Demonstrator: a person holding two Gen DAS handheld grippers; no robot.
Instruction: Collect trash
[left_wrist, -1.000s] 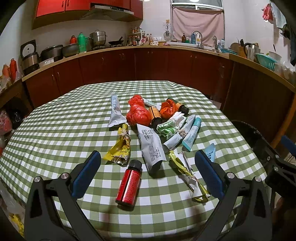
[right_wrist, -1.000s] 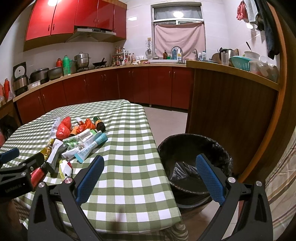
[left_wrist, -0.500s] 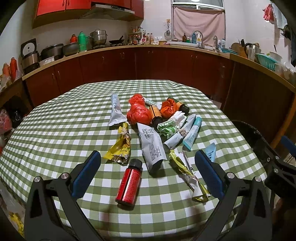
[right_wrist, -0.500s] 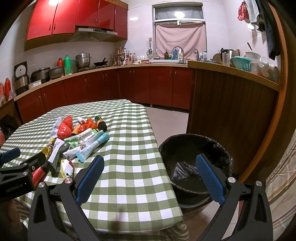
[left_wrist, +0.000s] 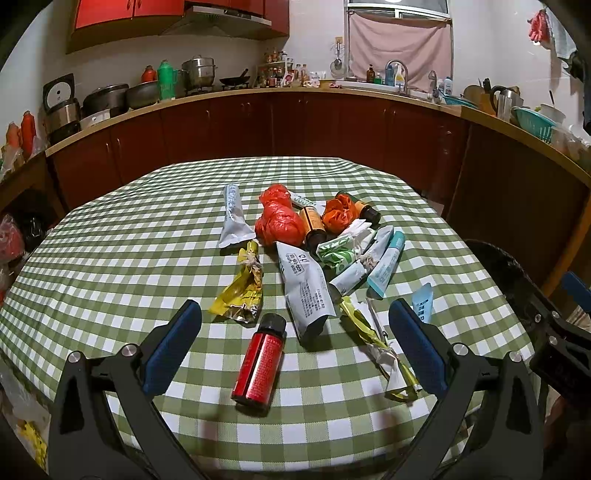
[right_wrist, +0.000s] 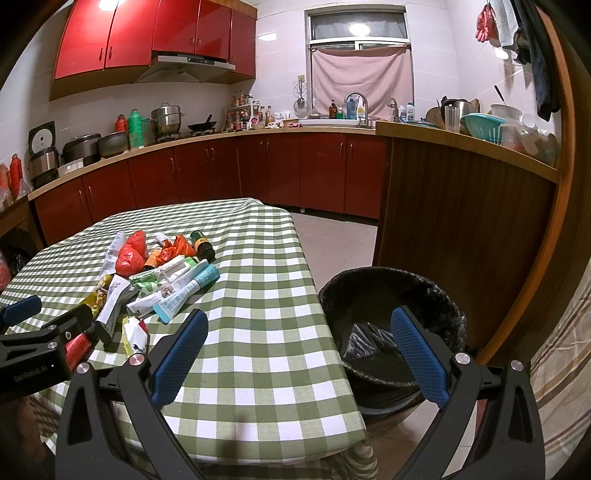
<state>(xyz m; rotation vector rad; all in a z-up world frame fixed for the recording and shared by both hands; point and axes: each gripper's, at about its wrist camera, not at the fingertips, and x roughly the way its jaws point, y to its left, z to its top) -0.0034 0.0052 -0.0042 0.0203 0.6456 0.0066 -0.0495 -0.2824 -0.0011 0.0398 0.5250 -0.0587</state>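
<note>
Both sets of jaws are held wide apart, nothing gripped; the red bottle (left_wrist: 259, 363) could easily get rolled off the counter (left_wrist: 110, 258) if nudged.

Trash bin (left_wrist: 506, 273) mostly cut off, its contents (right_wrist: 369, 341) perhaps crumpled plastic.

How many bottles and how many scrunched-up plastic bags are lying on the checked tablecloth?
Bottles: 3 (red bottle, orange-label bottle, dark bottle)
Plastic bags: 2 (red bag, orange bag)
Total: 5
</note>
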